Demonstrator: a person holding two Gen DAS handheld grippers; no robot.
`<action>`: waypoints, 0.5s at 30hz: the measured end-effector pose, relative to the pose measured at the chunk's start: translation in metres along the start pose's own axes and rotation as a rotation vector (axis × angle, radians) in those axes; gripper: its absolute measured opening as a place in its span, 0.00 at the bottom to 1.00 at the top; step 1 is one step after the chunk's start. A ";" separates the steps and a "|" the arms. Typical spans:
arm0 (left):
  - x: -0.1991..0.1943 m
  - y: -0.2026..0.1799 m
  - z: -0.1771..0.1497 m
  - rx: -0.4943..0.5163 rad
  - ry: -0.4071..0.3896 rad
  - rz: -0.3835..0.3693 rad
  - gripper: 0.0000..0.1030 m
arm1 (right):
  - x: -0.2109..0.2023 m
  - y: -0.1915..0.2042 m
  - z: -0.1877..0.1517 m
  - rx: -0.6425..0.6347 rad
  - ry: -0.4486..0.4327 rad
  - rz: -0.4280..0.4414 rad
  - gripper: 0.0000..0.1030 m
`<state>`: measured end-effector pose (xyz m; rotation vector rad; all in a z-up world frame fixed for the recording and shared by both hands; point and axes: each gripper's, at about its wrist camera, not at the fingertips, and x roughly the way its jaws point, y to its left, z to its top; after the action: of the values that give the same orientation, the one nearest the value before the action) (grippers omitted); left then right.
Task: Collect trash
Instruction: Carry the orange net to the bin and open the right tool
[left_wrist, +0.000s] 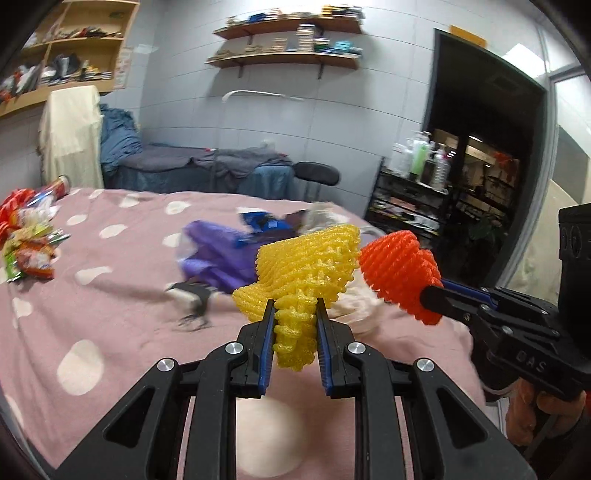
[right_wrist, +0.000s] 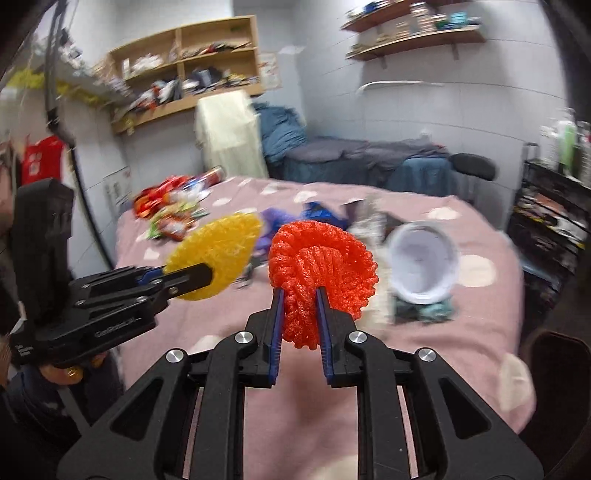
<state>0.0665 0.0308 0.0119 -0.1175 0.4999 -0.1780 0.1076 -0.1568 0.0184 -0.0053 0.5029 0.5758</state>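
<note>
yellow foam net (left_wrist: 306, 273) clamped in left gripper (left_wrist: 294, 314), white cup (right_wrist: 423, 258) only in right view

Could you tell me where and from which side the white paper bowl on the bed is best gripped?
Grip the bowl by its upper rim, coming from above. It lies tipped on its side, mouth towards the camera, so the thin rim is exposed for pinching, one finger inside and one outside.

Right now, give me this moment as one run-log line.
left gripper: shut on yellow foam net | right gripper: shut on orange foam net | both held above pink bedspread
</note>
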 end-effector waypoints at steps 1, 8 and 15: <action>0.005 -0.011 0.003 0.016 0.001 -0.032 0.20 | -0.006 -0.011 -0.001 0.024 -0.013 -0.028 0.18; 0.032 -0.075 0.013 0.112 0.005 -0.188 0.20 | -0.043 -0.104 -0.019 0.218 -0.027 -0.286 0.18; 0.059 -0.124 0.018 0.182 0.043 -0.314 0.20 | -0.047 -0.185 -0.056 0.404 0.071 -0.487 0.18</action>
<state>0.1081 -0.1007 0.0191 -0.0134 0.5042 -0.5332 0.1456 -0.3452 -0.0341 0.2312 0.6544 -0.0079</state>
